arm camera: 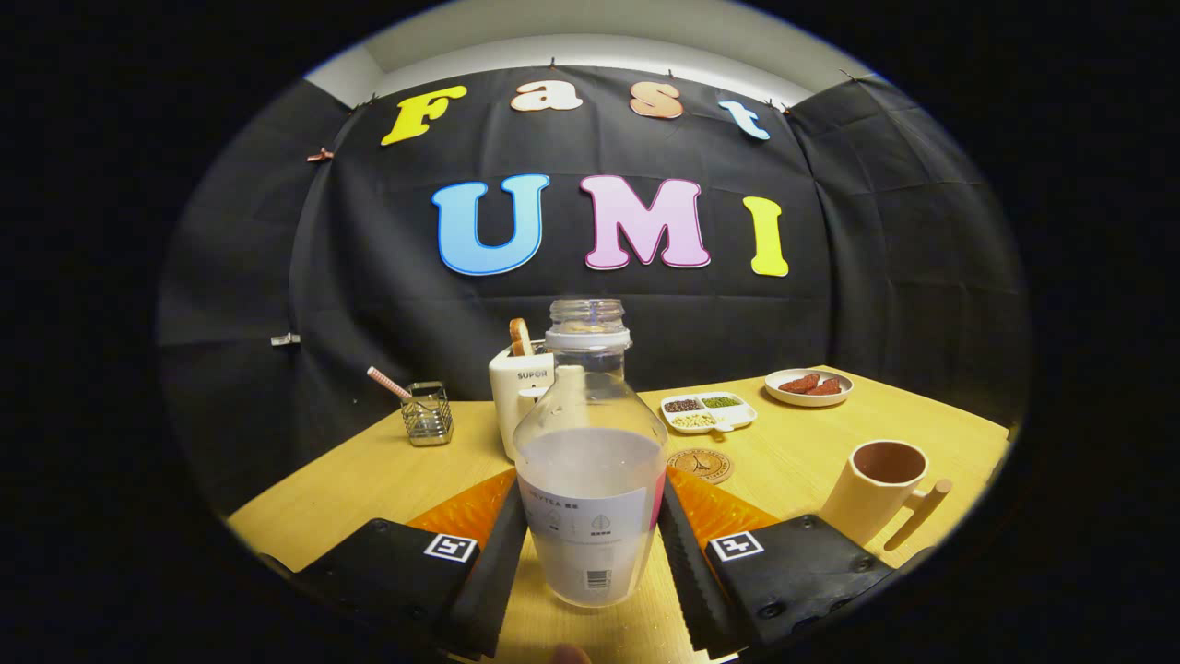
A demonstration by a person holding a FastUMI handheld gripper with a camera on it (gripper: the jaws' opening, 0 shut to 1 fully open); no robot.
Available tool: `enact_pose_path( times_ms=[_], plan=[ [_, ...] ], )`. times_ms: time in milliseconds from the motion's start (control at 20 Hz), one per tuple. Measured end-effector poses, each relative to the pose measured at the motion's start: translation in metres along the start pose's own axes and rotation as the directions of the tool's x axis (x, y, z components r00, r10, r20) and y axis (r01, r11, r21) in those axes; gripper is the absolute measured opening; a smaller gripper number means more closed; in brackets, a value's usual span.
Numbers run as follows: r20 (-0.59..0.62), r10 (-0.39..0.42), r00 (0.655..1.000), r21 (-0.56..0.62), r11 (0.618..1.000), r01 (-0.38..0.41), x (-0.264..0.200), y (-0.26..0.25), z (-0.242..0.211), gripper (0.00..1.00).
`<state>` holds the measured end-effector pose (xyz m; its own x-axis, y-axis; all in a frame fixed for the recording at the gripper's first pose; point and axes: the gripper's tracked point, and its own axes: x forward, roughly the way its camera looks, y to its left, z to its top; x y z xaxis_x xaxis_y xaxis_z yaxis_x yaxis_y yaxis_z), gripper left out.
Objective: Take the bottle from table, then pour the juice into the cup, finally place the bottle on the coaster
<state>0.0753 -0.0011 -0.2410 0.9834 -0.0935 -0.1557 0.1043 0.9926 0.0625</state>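
Note:
A clear bottle (590,480) stands upright between my fingers, uncapped and about half full of whitish juice, with a white label on its front. My gripper (593,539) is shut on the bottle: the left finger (502,553) and the right finger (682,553) press on its lower sides. A round cork coaster (700,464) lies on the table just beyond the right finger. A beige cup (880,489) with a handle stands further right, beside the right finger, with its mouth open upward.
On the wooden table (369,480) behind the bottle stands a white holder (518,397). A small wire basket (427,415) with a straw is to its left. A divided dish of beans (708,412) and a plate of red food (808,386) sit at the back right.

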Motion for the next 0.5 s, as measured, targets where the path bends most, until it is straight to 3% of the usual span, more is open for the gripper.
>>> enact_pose_path(
  times_ms=[200, 500],
  plan=[
    [-0.036, 0.014, 0.999, 0.127, 0.992, -0.009, -0.013, -0.010, 0.019, 0.76],
    [-0.112, 0.031, 0.993, 0.309, 0.951, 0.005, -0.023, -0.022, 0.020, 0.76]
  ],
)
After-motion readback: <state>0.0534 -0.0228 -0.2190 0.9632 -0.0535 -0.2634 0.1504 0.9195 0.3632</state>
